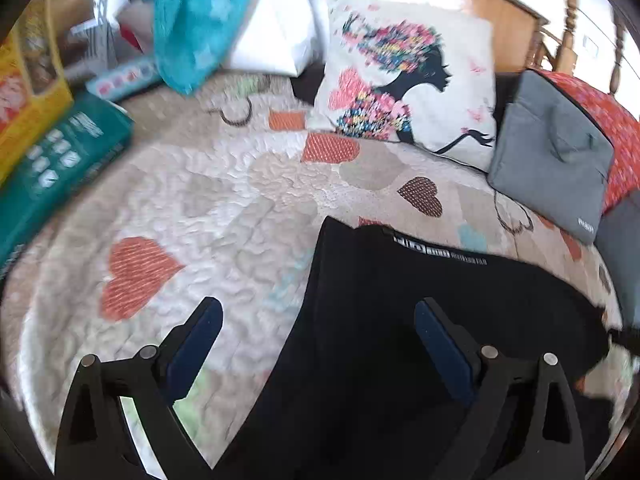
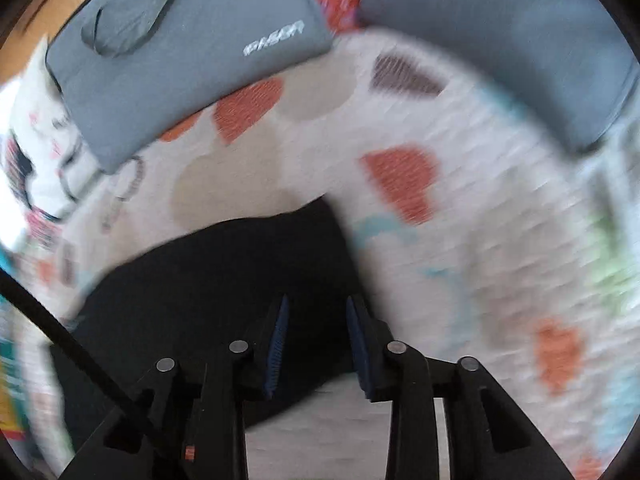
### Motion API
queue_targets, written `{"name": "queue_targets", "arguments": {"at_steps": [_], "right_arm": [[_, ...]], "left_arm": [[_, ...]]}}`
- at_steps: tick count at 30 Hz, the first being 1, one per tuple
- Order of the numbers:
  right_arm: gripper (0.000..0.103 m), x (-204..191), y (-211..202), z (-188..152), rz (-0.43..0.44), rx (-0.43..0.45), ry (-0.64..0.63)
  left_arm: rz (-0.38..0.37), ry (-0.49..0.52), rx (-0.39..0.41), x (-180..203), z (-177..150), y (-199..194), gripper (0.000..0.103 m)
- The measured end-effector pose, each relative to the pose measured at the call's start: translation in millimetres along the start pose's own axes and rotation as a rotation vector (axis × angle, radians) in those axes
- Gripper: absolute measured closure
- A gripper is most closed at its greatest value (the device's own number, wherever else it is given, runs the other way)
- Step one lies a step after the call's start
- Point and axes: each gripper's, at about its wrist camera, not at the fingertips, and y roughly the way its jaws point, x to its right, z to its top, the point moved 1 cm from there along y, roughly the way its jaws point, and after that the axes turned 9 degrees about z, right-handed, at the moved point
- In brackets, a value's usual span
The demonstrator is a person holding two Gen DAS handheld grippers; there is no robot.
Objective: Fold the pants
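Black pants lie flat on a quilt with heart prints. A white label shows at their far edge. My left gripper is wide open above the pants' left edge, holding nothing. In the right wrist view the pants are a dark blurred patch on the quilt. My right gripper hovers over their right part with jaws partly open and a clear gap between the blue pads; nothing is between them.
A printed cushion and a grey bag lie at the far side; the bag also shows in the right wrist view. A teal box, a yellow box and a turquoise cloth lie at the left.
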Motion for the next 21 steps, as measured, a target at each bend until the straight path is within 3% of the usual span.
{"name": "queue_targets", "arguments": {"at_steps": [3, 6, 8, 9, 11, 12, 14, 15, 18, 21], "right_arm": [[0.064, 6, -25, -11, 0.0, 0.046, -0.053], [0.059, 6, -40, -28, 0.027, 0.059, -0.079], [0.057, -1, -46, -39, 0.058, 0.055, -0.089], [0.056, -5, -46, -43, 0.068, 0.049, -0.092], [0.056, -13, -43, -52, 0.077, 0.044, -0.095], [0.056, -16, -44, -57, 0.074, 0.044, -0.104], [0.054, -20, -46, -66, 0.06, 0.047, -0.126], [0.053, -22, -48, -72, 0.053, 0.048, -0.138], [0.052, -35, -55, -91, 0.085, 0.029, -0.185], [0.052, -61, -59, -110, 0.196, -0.004, -0.23]], "left_arm": [[-0.008, 0.005, -0.015, 12, 10, 20, 0.007], [0.11, 0.111, -0.036, 28, 5, 49, 0.007], [0.227, 0.197, -0.082, 31, -1, 79, 0.006], [0.247, 0.221, -0.119, 28, -3, 92, 0.006], [0.17, 0.12, -0.175, 10, 7, 100, 0.006], [0.212, 0.094, -0.154, 4, 12, 97, 0.011], [0.384, 0.048, -0.052, -19, 26, 84, 0.015], [0.382, 0.022, -0.041, -27, 29, 81, 0.015], [0.229, -0.116, -0.072, -58, 31, 65, 0.015], [0.087, -0.111, -0.084, -53, 14, 40, 0.015]]}}
